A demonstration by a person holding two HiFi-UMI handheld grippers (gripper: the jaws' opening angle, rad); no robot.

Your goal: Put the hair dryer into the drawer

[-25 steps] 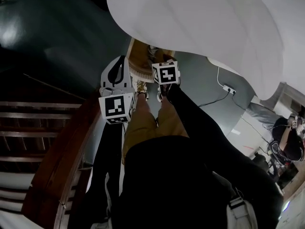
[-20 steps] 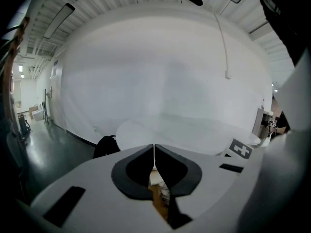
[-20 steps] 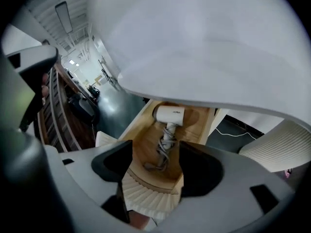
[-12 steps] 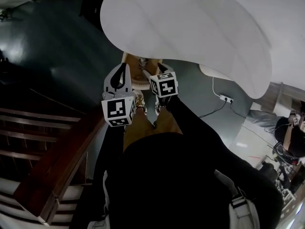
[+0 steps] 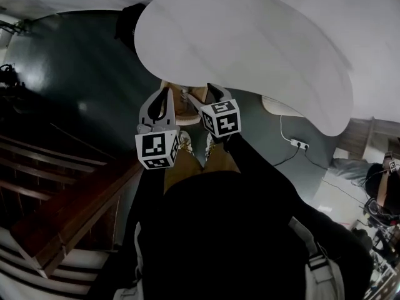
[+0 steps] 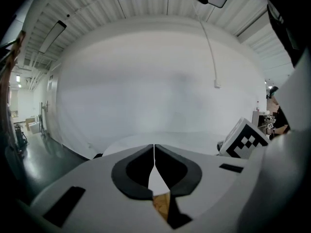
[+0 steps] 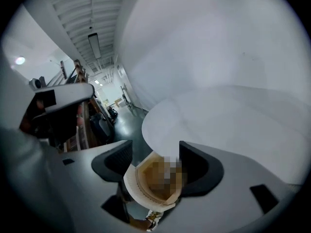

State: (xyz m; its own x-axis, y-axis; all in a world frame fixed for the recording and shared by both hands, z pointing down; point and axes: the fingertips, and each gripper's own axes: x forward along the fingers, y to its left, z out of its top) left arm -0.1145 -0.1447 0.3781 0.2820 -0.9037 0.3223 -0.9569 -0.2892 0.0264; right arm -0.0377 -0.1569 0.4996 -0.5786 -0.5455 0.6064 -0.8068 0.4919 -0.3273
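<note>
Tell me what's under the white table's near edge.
A tan, white-rimmed object pokes out from under the white table; the table covers the rest, so what it is stays unclear.

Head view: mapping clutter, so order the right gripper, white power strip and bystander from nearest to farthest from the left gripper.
1. Right gripper, just right of the left gripper.
2. White power strip, on the floor farther right.
3. Bystander, at the far right edge.

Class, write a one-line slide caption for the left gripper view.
Left claw, shut and empty, faces a round white surface before a white backdrop.
</note>
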